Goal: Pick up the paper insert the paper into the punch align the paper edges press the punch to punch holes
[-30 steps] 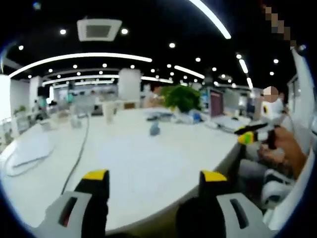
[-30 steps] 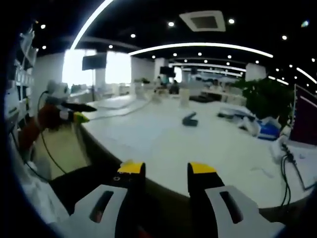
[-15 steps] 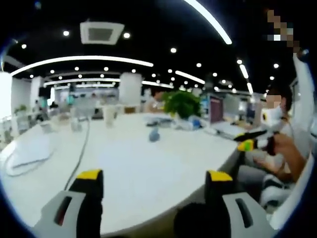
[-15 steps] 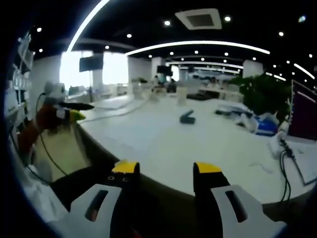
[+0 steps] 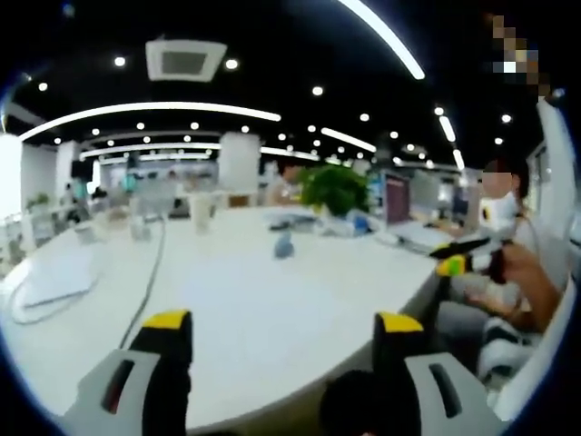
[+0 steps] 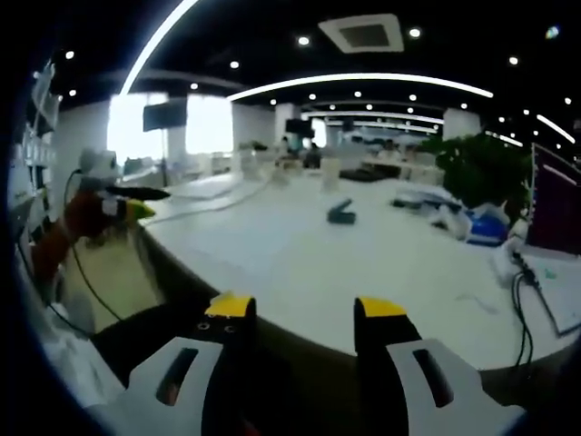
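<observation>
Both hand-held grippers, left and right, stood wide, empty. Punch at 12 o'clock on surface. Pickup not begun; next: locate paper.

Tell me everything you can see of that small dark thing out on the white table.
It is the punch, small and dark bluish-grey, alone on the white table, well beyond both grippers. In the right gripper view it looks wedge-shaped, a flat base with an upper arm angled up. In the left gripper view it is a blurry blue-grey lump before a green plant. Nothing touches it; any paper in it is too blurred to tell.
</observation>
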The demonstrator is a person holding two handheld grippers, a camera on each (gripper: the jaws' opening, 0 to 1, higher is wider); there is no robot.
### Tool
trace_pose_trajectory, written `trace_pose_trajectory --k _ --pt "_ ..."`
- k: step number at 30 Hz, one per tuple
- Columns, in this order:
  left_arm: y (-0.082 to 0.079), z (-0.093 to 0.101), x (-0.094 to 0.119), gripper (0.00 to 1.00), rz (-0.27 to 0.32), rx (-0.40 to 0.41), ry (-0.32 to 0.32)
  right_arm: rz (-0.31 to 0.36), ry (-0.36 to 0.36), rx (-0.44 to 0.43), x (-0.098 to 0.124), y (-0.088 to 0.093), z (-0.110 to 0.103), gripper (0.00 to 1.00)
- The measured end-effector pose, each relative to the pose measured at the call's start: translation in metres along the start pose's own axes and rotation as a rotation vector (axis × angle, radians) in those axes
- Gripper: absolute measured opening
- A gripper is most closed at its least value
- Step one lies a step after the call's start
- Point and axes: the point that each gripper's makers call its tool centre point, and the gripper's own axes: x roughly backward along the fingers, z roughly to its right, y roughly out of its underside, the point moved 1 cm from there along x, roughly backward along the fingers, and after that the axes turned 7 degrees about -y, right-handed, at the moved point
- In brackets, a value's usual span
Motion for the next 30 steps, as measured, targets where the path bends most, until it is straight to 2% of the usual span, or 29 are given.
trace_pose_trajectory --k 6,9,14,19,30 --pt "0.0034 0.0022 -0.0015 0.74 -0.019 -0.002 0.000 0.008 0.001 -0.005 0.0030 0.0000 0.0008 0.46" --pt "0.0012 0.0080 -0.0015 0.75 -0.011 -0.013 0.013 0.005 0.012 -0.019 0.0035 0.0032 0.0051 0.46" --pt "0.0057 0.0076 -0.0022 0.77 -0.028 -0.005 0.012 0.006 0.008 -0.018 0.0021 0.0025 0.0026 0.46" --pt "0.0074 0.0058 -0.0009 0.76 -0.029 -0.010 0.005 -0.012 0.006 -0.024 0.0007 0.0084 0.0011 0.45" --pt "0.0071 0.0046 -0.0002 0.76 -0.028 -0.009 -0.001 -0.003 0.010 -0.021 0.0035 0.0062 0.0015 0.45"
